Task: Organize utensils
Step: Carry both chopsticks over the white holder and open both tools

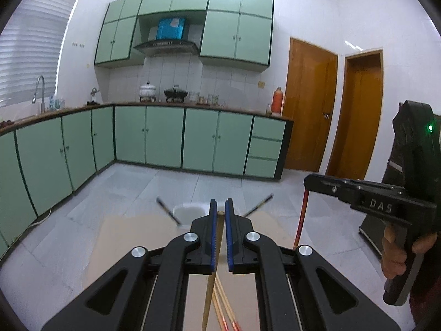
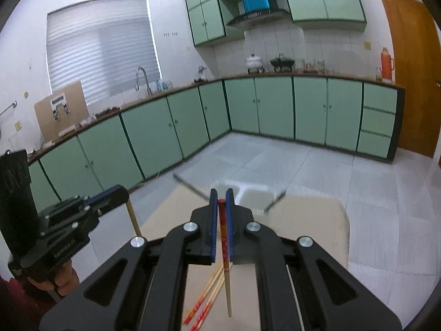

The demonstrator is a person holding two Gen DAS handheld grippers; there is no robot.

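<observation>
Two black plastic hand-held grippers with ribbed blue pads are raised above a pale tan bench [image 2: 317, 220] in a kitchen with mint-green cabinets [image 2: 154, 135]. The left hand-held gripper [image 1: 220, 234] is closed to a narrow gap on a plain wooden chopstick [image 1: 213, 275], which hangs slanted between its pads, its lower end cut off by the frame edge. The right hand-held gripper [image 2: 221, 226] is pinched on a red-topped chopstick [image 2: 226, 262], patterned red above and bare wood below, hanging nearly upright. Beneath them, several loose chopsticks [image 2: 206, 298] with red ends lie on the bench, partly hidden by the gripper bodies. At the far bench edge stands a white compartmented holder [image 2: 248, 195]; two dark thin sticks [image 2: 190, 186] lean out of it, blurred and hard to identify
</observation>
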